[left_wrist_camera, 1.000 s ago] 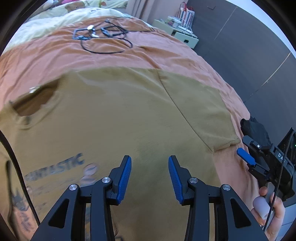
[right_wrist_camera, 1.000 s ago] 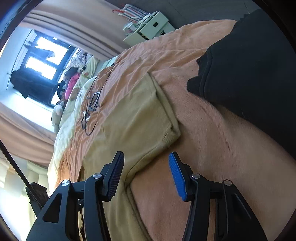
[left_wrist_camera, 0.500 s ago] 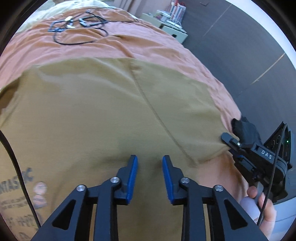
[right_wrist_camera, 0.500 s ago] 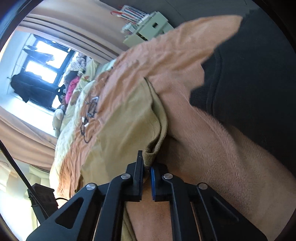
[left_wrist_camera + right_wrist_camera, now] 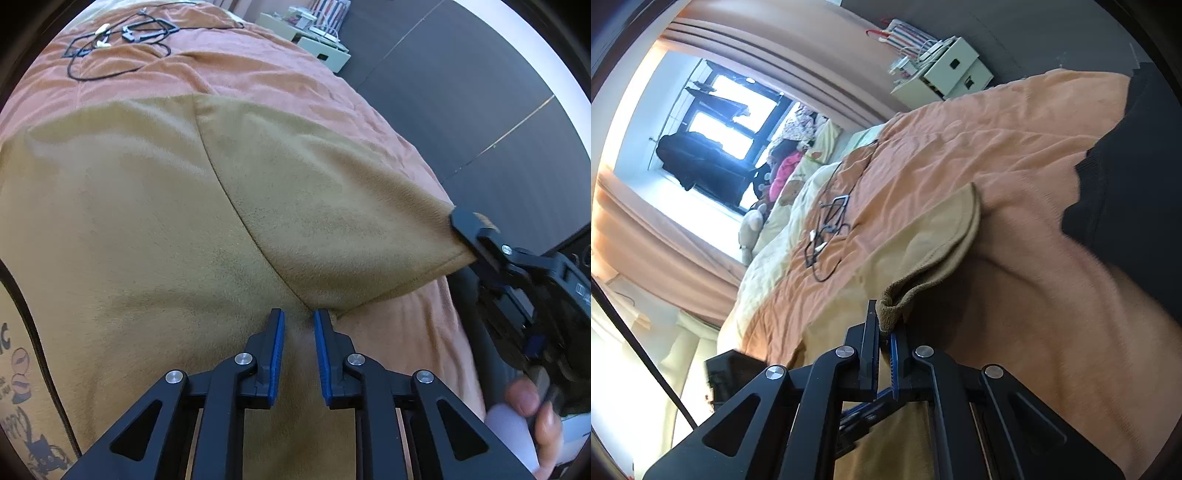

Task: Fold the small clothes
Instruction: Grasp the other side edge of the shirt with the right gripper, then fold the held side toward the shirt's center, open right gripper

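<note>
Right now the left gripper [image 5: 298, 320], black with blue-padded fingers [image 5: 277, 343], is down low over the olive-tan short-sleeved T-shirt [image 5: 140, 229], at the spot where the sleeve meets the body. Its jaws are closing, a narrow gap left, with a ridge of the shirt's cloth between them; whether the pads press on it I cannot tell. The shirt lies spread on the orange-brown bedspread [image 5: 266, 70], a dark printed design [image 5: 22, 369] showing at its left edge. Out to the right, the right gripper [image 5: 460, 219] is clenched on the sleeve hem [image 5: 890, 310], lifting that corner clear of the bed, and a person's hand [image 5: 532, 417] works its handle. From the right wrist view the hem bunches up between the pinched fingers. Further off, a tangle of black cables [image 5: 114, 40] sits on the bedspread, and beyond it a pale green bedside cabinet [image 5: 314, 42] stands against the dark wall.
</note>
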Demonstrator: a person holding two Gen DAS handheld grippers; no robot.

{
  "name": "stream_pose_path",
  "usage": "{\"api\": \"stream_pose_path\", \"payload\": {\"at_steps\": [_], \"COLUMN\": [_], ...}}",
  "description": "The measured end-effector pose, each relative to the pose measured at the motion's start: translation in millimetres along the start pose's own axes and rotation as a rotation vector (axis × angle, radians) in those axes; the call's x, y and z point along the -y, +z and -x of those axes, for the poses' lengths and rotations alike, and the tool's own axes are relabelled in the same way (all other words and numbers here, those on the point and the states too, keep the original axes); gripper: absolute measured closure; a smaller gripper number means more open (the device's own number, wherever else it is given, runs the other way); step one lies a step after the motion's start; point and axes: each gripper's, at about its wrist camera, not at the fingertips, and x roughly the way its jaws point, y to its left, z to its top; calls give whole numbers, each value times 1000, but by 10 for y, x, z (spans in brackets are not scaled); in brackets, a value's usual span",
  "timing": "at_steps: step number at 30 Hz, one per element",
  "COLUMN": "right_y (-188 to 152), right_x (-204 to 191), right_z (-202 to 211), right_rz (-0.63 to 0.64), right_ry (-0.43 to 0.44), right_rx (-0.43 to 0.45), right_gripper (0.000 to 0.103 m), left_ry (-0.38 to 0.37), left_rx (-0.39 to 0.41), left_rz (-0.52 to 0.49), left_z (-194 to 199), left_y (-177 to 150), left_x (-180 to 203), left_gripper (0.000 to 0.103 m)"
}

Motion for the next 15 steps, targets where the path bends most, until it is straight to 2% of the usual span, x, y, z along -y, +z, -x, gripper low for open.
{"api": "stream_pose_path", "payload": {"at_steps": [6, 13, 15], "right_y": [-19, -10, -4], "right_x": [-10, -6, -13], "right_z": [-126, -250, -296], "right_rz": [9, 7, 10], "right_ry": [57, 104, 107], "right_rx": [-40, -90, -106], "right_gripper": [102, 102, 102], "left_ry": [-29, -63, -47], "left_rx": [10, -15, -11], "left_rz": [63, 118, 131], "left_z": [-143, -2, 88], "left_y": [78, 50, 39], "left_x": [-60, -163, -228], "left_gripper": [87, 87, 87]}}
